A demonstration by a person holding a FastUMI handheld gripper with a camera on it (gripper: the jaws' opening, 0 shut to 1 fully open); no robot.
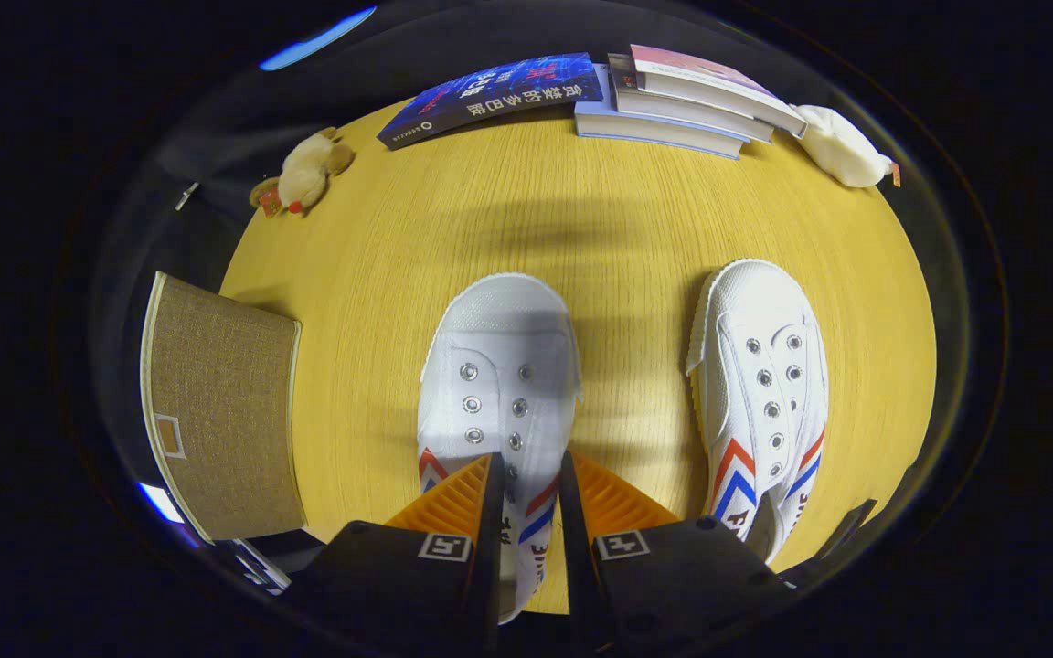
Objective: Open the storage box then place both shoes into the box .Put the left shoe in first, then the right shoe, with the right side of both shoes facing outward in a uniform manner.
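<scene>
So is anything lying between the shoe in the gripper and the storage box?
Nothing visible does. The gripper has its fingers closed on one white shoe, and only bare wooden table separates it from the storage box. The other shoe sits on the opposite side.

A round desk (581,238) with a pale yellow wood-grain top stands against dark surroundings. At its far edge lie a blue book (490,96) and a stack of books (682,105), with a tan plush toy (303,174) and a white plush toy (842,146) to either side. A soft shadow falls across the desk's middle.
</scene>
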